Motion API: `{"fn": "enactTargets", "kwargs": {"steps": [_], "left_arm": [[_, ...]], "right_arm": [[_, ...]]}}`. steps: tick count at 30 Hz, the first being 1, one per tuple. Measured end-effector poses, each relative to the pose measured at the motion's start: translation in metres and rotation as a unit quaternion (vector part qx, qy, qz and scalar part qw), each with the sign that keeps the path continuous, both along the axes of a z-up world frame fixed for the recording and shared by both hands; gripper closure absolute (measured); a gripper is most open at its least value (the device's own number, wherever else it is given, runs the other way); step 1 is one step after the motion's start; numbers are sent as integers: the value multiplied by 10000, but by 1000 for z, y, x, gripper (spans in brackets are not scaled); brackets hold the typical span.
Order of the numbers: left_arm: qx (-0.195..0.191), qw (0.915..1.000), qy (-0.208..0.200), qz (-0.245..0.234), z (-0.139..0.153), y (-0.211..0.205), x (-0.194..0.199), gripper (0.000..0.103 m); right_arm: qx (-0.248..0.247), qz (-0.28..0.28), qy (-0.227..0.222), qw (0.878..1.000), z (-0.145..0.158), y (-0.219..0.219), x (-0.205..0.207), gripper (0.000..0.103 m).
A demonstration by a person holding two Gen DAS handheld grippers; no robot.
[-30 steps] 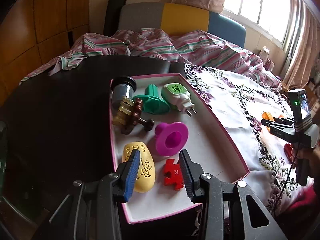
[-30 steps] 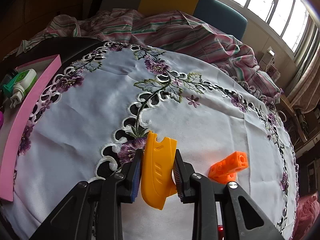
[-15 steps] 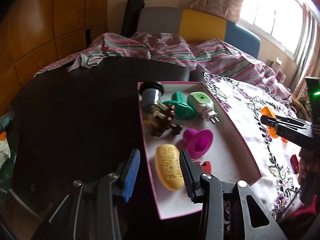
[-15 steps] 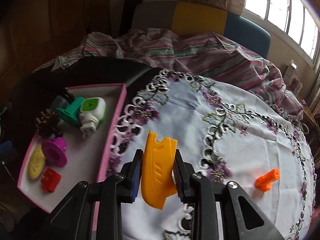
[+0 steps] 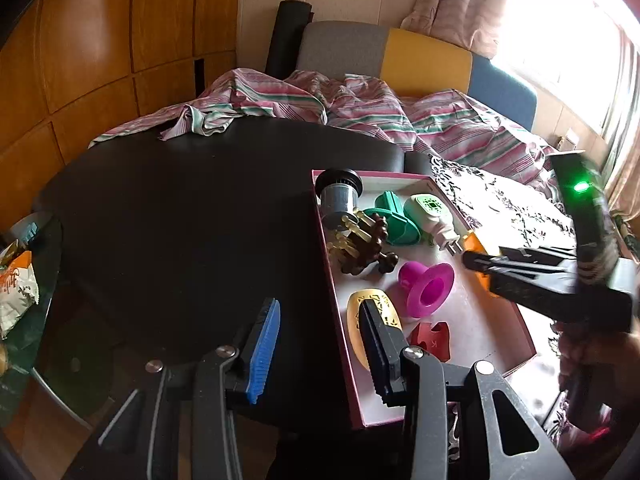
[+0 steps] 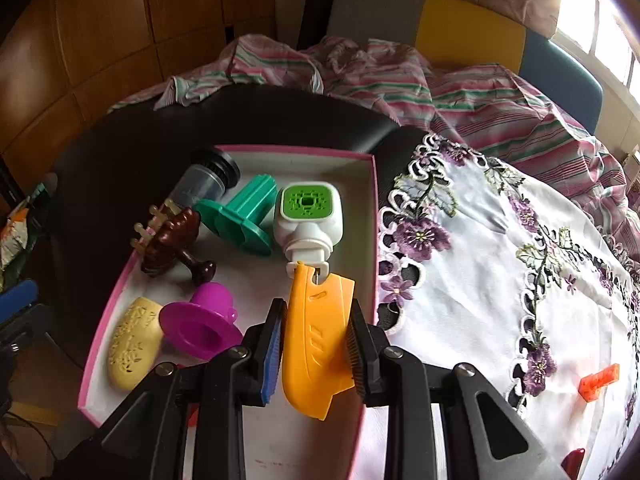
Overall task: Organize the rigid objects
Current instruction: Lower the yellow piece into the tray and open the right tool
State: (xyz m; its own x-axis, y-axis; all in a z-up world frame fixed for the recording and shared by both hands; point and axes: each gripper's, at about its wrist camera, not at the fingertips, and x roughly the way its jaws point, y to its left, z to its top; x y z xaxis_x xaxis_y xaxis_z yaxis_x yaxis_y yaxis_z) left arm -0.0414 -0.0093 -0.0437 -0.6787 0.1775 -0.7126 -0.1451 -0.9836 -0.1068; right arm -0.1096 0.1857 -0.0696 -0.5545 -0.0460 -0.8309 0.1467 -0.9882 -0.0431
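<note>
Dark round table (image 5: 192, 216); bore a pink-rimmed tray (image 6: 374, 208) near its middle, a white embroidered cloth (image 6: 500, 264) at right, striped fabric (image 5: 280, 96) at far edge.

A flat orange plastic piece with slots (image 6: 316, 344) is clamped upright in the right claw (image 6: 314, 354) above the shallow pink-rimmed white tray (image 6: 374, 216). In the tray lie a white-and-green plug-in unit (image 6: 308, 216), teal flanged part (image 6: 240, 216), magenta funnel (image 6: 200, 328), pale yellow perforated oval (image 6: 134, 342), brown knobbed piece (image 6: 176, 240), grey cylinder (image 6: 206, 182) and red puzzle piece (image 5: 432, 340).
</note>
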Motion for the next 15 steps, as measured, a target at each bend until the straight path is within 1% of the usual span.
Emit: {"fn": "enactTargets", "kwargs": {"steps": [4, 7, 15], "left_arm": [[25, 10000, -35, 13, -1, -3, 0, 61], [22, 10000, -47, 29, -2, -4, 0, 61], [6, 9999, -117, 59, -5, -6, -1, 61]], "right_arm": [[144, -42, -215, 9997, -17, -6, -9, 75], [-4, -35, -305, 9995, -24, -8, -11, 75], [-62, 77, -303, 9995, -30, -15, -10, 75]]}}
